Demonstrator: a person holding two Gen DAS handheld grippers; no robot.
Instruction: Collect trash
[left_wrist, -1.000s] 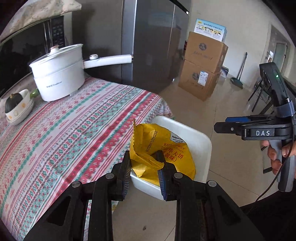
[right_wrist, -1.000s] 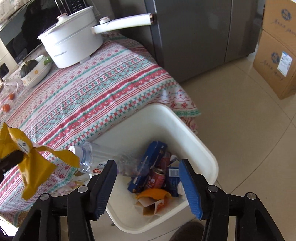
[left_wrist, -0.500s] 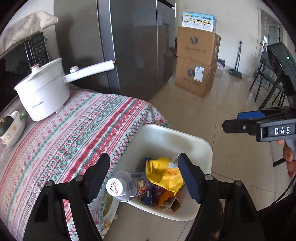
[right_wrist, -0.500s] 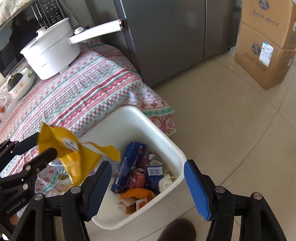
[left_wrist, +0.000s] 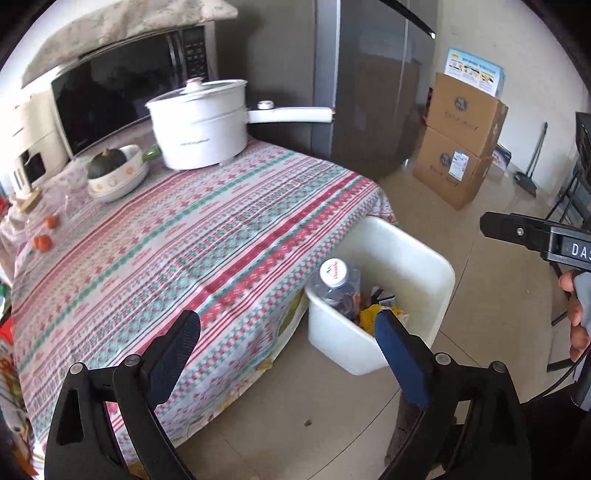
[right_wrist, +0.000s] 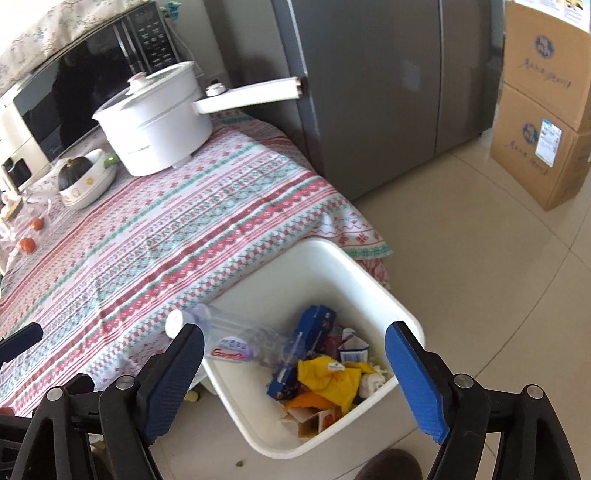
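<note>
Shiny floor tiles (right_wrist: 480, 266) spread out past a table with a red and green striped cloth (left_wrist: 177, 258). Right beside the table's edge, down on the floor, stands a white bin (right_wrist: 402, 310).

Inside the bin lies the trash. A crumpled yellow wrapper (right_wrist: 332, 380) sits on top of the pile. A blue pack (right_wrist: 306, 339) leans next to it, touching it. A clear plastic bottle (right_wrist: 236, 339) with a white cap rests slanted on the bin's rim on the table side, cap up and pointing toward the table. Some white paper bits and a brown card piece lie around the wrapper.

Above the bin's near side hangs the right gripper (right_wrist: 295, 380), pointing down. Its blue fingers stand wide and are opening more. Nothing is between them but air, with the bin far below.

Over the table edge is the left gripper (left_wrist: 291, 354), close to the bin. Its dark blue fingers are wide too and are opening more. They hold nothing.

On the far end of the table sits a big white pot (left_wrist: 201, 122) with a long handle. Near it is a white bowl (left_wrist: 118, 177) with a dark green squash in it. Two small orange fruits (left_wrist: 42, 242) lie near the left edge. Behind the pot is a microwave (left_wrist: 110, 96), and beside that a tall grey fridge (right_wrist: 369, 92). Brown boxes (left_wrist: 461, 140) are stacked on the floor farther off.
</note>
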